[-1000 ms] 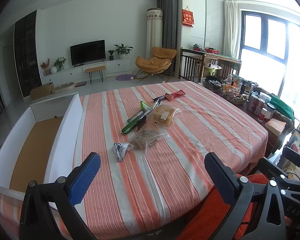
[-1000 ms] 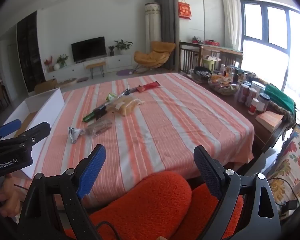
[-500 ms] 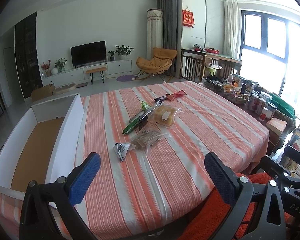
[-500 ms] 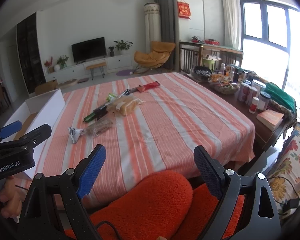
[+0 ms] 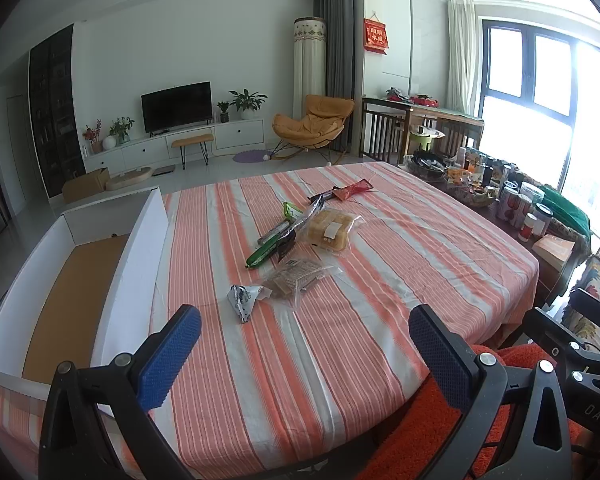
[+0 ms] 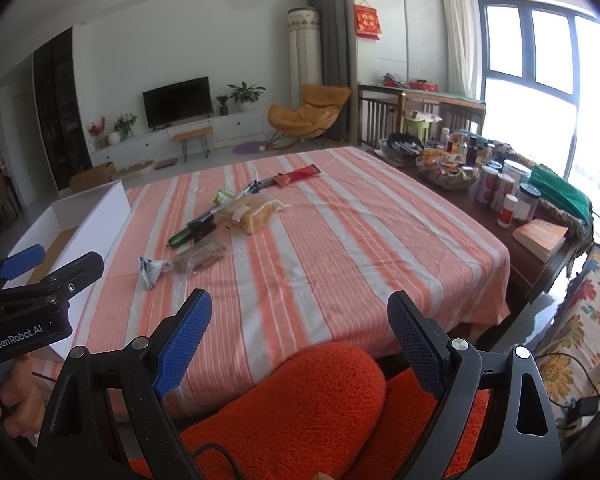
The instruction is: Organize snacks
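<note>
Left wrist view: white box [image 5: 140, 248] at table's left edge, snacks mid-cloth. Bread pack [image 5: 329, 229] soft, crushable; you pinch its film edge. Foil packet [image 5: 242, 298] nearest, light, slippery. Left gripper [image 5: 304, 356] and right gripper [image 6: 300, 344] gape, empty

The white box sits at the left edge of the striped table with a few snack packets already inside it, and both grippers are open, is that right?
Not quite. The white box holds no snack packets: the left wrist view shows only its bare brown floor. The snacks all lie on the striped table. The rest stands: the box is at the left edge, and the left gripper and right gripper are open.
</note>
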### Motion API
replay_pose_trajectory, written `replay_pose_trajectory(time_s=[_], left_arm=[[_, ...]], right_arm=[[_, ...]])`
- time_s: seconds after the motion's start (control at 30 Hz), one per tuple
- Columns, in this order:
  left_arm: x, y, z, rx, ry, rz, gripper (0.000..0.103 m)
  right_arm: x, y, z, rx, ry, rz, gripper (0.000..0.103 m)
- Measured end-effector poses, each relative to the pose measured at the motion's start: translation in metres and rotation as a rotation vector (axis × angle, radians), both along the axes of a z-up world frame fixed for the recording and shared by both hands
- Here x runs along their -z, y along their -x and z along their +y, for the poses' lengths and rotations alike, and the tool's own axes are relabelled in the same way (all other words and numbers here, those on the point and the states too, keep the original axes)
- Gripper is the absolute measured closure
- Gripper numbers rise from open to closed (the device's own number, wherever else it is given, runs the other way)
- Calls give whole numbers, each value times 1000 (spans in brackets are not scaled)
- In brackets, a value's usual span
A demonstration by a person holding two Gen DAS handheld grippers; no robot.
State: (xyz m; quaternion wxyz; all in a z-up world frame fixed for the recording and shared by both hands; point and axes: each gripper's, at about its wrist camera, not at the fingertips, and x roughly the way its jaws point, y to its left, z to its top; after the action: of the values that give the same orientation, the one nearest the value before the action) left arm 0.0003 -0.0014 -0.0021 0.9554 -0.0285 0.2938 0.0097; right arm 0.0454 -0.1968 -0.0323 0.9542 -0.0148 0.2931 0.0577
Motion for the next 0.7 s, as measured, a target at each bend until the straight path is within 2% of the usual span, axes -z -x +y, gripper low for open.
replay_pose_trajectory(time_s=[0.4,0.7], left_arm=[[2,0,3,0,54,26,0],[2,0,2,0,30,17,0]], right_arm=[[0,0,0,0,-1,-1,11],[0,0,0,1,-2,-2,11]])
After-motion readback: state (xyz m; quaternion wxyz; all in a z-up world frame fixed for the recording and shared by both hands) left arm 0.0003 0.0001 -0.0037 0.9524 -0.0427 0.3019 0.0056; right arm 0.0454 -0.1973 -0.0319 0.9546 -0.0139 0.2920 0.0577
